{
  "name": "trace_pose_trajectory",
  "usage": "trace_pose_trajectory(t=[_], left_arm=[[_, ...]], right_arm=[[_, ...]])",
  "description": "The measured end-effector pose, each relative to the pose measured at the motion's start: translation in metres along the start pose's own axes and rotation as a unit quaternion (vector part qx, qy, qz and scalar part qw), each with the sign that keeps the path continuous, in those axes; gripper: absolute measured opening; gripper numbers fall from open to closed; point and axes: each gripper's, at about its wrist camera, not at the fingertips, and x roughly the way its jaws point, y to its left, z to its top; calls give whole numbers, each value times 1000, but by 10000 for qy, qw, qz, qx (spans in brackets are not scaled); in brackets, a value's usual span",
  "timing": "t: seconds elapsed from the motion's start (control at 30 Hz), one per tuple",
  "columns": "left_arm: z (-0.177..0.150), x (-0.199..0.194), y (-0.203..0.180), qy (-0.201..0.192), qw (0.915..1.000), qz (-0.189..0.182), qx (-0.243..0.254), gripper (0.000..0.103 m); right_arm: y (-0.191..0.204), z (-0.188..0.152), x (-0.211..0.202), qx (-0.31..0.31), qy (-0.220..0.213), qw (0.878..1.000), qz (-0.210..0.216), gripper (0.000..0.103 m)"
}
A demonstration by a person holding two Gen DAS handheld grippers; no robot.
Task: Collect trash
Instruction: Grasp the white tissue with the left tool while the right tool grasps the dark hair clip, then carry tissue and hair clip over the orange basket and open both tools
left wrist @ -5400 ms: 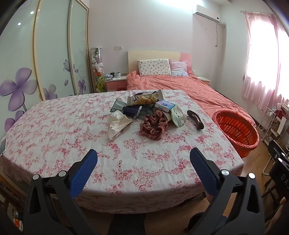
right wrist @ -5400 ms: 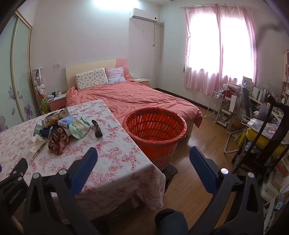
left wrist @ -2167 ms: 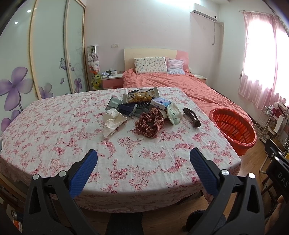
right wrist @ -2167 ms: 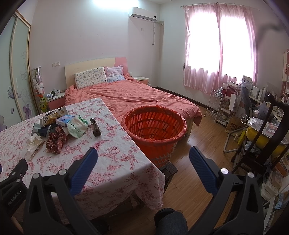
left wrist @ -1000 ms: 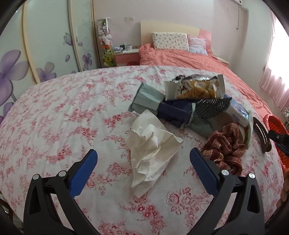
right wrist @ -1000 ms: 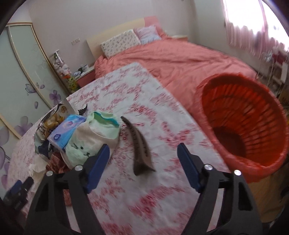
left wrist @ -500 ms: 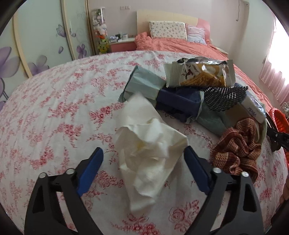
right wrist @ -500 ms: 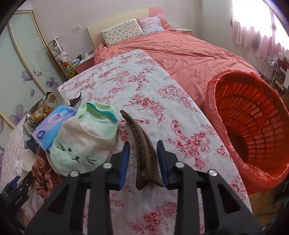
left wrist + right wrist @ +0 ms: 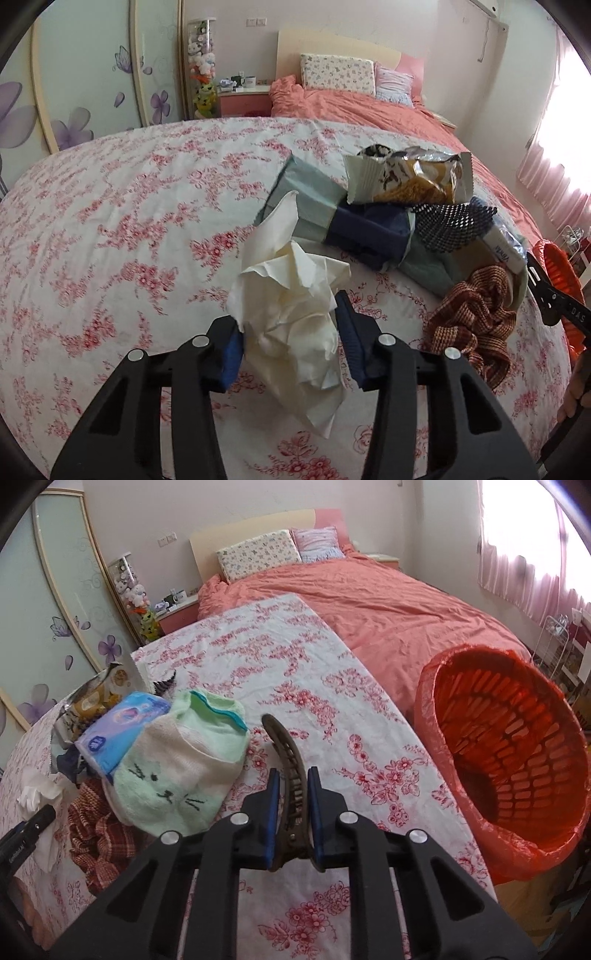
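Observation:
My left gripper (image 9: 290, 338) is shut on a crumpled white tissue (image 9: 291, 314) on the floral tablecloth (image 9: 110, 240). My right gripper (image 9: 293, 808) is shut on a brown hair claw clip (image 9: 290, 771), whose far tip sticks out past the fingers. An orange trash basket (image 9: 517, 768) with a red liner stands at the table's right edge. The pile holds a snack bag (image 9: 410, 179), a navy and pale green wrapper (image 9: 343, 221), a blue tissue pack (image 9: 118, 723), a green cat sock (image 9: 177, 764) and a plaid scrunchie (image 9: 476, 310).
A bed with a salmon cover (image 9: 369, 590) lies beyond the table. A wardrobe with flower decals (image 9: 74, 74) fills the left wall. A nightstand (image 9: 243, 98) stands by the headboard. A wire rack (image 9: 557, 642) stands at the far right by the curtain.
Both grippers moved in from the table's near side to the pile. The left closed on the tissue and the right closed on the hair clip.

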Motion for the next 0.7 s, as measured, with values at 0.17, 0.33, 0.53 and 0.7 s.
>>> trace_pose_trajectory(t=[0.17, 0.33, 0.53, 0.7], left_arm=[[0, -7, 0, -13, 10000, 17, -6, 42], [4, -21, -1, -156, 9999, 29, 43, 41], [12, -42, -8, -354, 9993, -52, 93, 41], [19, -60, -28, -526, 9981, -187, 264, 42]], right_arm=[[-1, -2, -7, 32, -26, 10000, 63, 15], [-2, -3, -21, 60, -159, 9997, 154, 15], [-10, 0, -46, 178, -420, 9987, 245, 15], [-21, 3, -75, 259, -752, 9965, 248, 15]])
